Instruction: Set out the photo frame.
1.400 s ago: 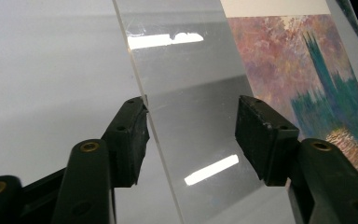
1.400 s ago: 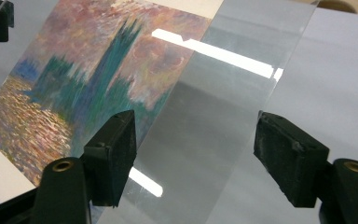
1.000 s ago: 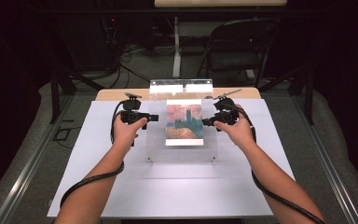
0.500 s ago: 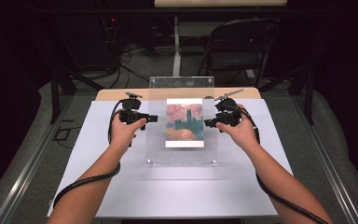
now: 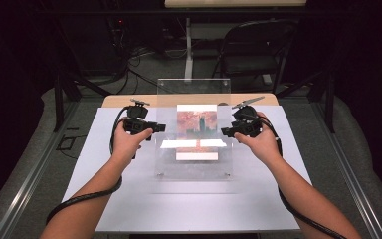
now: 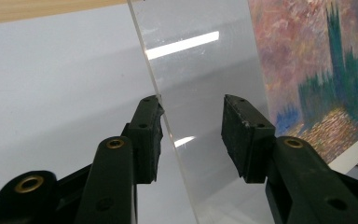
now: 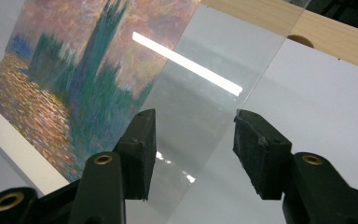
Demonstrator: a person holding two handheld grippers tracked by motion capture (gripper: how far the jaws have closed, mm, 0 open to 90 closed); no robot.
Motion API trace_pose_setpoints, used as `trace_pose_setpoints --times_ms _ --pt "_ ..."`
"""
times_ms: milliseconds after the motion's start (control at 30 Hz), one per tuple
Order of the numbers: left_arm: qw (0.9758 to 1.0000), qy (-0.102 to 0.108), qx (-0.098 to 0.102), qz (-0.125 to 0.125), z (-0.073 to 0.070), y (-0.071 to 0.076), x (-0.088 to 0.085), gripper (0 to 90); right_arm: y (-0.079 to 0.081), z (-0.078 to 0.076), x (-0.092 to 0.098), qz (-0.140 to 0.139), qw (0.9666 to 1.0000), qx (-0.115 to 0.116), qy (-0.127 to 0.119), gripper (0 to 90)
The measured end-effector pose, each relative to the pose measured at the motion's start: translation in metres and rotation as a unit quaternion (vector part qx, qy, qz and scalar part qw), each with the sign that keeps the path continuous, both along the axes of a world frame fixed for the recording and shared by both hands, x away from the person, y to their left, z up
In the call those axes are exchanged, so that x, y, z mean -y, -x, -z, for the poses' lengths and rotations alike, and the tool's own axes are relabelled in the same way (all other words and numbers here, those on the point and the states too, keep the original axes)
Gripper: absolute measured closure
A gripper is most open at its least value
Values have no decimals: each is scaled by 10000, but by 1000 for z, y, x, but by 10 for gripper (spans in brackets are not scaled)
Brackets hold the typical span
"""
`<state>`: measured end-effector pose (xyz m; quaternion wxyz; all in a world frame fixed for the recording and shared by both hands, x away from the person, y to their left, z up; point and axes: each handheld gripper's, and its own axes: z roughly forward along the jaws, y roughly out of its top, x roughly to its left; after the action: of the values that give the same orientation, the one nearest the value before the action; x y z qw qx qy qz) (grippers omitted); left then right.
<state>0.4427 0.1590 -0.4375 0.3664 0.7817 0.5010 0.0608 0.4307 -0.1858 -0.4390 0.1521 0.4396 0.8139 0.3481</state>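
A clear acrylic sheet [image 5: 194, 149] lies toward the middle of the white table top [image 5: 129, 209], reaching back to the light wooden strip [image 5: 129, 101] along the far edge, with a colourful landscape print of a tower over water [image 5: 196, 129] on or under it; which one, I cannot tell. A second clear panel [image 5: 194, 85] appears to stand at the far edge, behind the print.

The left gripper [image 5: 155, 128] sits at the sheet's left edge. In the left gripper view its jaws stand apart, one pad [image 6: 148, 135] touching the edge and the other over the sheet's face, so nothing is clamped. The right gripper [image 5: 226, 132] is at the right edge, its jaws likewise spread astride that edge in the right gripper view [image 7: 191, 154].

The risk, as I judge it, is a shallow bite: if either pair closes on so thin and slick an edge, the sheet could slip out or tip to one side, and the loose print could slide off.

Compared with half a second ago, the bright reflection band now crosses lower on the print, which suggests the sheet has tilted or moved, and both hands have shifted slightly.
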Motion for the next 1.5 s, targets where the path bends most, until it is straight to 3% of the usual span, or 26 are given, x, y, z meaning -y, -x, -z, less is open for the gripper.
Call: trace_pose_setpoints --times_ms 500,733,867,1167,1500 --pt "10000 -19 80 38 -8 13 -2 624 17 -8 2 -12 10000 86 -17 511" --pt "9999 31 97 94 -12 20 -6 663 25 -14 3 -4 9998 177 107 611" --pt "9998 52 125 128 -14 24 -8 674 29 -15 3 -37 9996 229 149 620" --pt "9995 70 246 191 -17 38 -11 704 45 -18 5 -76 9988 456 140 656" --pt "9993 57 282 247 -20 47 -12 709 55 -20 7 -113 9988 483 23 655"
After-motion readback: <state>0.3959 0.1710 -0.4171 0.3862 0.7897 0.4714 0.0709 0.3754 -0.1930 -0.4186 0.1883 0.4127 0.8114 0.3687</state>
